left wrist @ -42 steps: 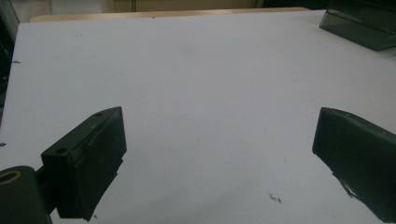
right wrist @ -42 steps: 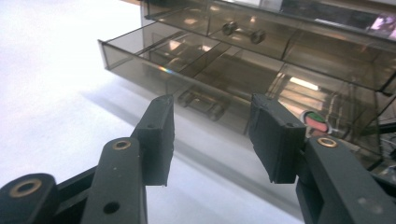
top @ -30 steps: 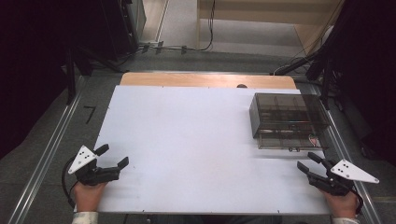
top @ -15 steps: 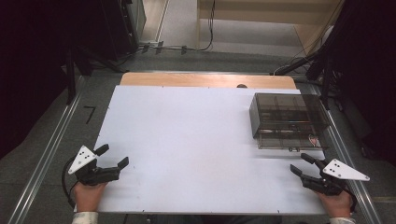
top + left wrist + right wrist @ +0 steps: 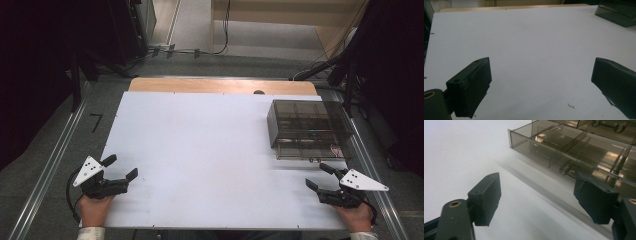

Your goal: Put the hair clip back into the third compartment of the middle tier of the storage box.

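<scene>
A smoky transparent plastic organizer box stands on the right far part of the white worktop, with its near edge close to the right claw. It is divided into several compartments. In the right gripper view some small metal parts, perhaps bolts, lie inside, but I cannot tell exactly what they are.

I judge that the box is stiff and light, with smooth, rather slippery walls. The thin plastic could crack under a hard squeeze, and the loose parts would rattle or shift if it is tilted. A good place to take hold seems to be the near wall or a corner, with the box kept level.

The right claw is spread wide and holds nothing; it points toward the box. The left claw is also spread and empty, at the near left edge of the worktop, well apart from the box.
</scene>
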`<state>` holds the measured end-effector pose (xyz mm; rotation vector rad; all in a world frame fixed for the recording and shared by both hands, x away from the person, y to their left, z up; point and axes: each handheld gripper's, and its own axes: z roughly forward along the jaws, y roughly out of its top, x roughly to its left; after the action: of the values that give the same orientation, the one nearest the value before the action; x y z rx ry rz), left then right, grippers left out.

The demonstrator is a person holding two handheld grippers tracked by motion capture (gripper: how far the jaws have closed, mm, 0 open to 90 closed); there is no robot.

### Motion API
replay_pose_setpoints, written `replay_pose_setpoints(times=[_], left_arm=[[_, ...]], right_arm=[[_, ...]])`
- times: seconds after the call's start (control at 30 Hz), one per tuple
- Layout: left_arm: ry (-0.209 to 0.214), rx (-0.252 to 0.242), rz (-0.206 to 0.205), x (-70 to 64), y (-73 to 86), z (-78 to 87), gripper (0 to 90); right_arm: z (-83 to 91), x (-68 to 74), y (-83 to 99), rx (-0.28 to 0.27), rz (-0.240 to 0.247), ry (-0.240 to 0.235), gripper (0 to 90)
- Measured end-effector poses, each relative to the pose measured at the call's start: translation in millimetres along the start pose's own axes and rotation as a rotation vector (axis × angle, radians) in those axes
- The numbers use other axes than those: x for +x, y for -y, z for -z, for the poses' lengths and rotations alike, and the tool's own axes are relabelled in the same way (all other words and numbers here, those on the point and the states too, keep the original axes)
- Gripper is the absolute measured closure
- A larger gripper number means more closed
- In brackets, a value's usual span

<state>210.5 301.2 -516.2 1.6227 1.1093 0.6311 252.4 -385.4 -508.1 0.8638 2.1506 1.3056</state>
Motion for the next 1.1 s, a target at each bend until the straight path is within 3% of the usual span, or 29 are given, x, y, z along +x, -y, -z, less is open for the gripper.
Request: replay_pose_setpoints(times=[0.27, 1.1], left_arm=[[-0.001, 0.001, -0.003, 0.0, 0.0, 0.2, 3.3], [-0.001, 0.001, -0.003, 0.0, 0.0, 0.3, 3.3]], right_arm=[[-0.4, 0.6, 0.0, 0.001, 0.0, -0.003, 15.5], [-1.0, 0.4, -0.1, 0.007, 0.004, -0.003, 15.1]])
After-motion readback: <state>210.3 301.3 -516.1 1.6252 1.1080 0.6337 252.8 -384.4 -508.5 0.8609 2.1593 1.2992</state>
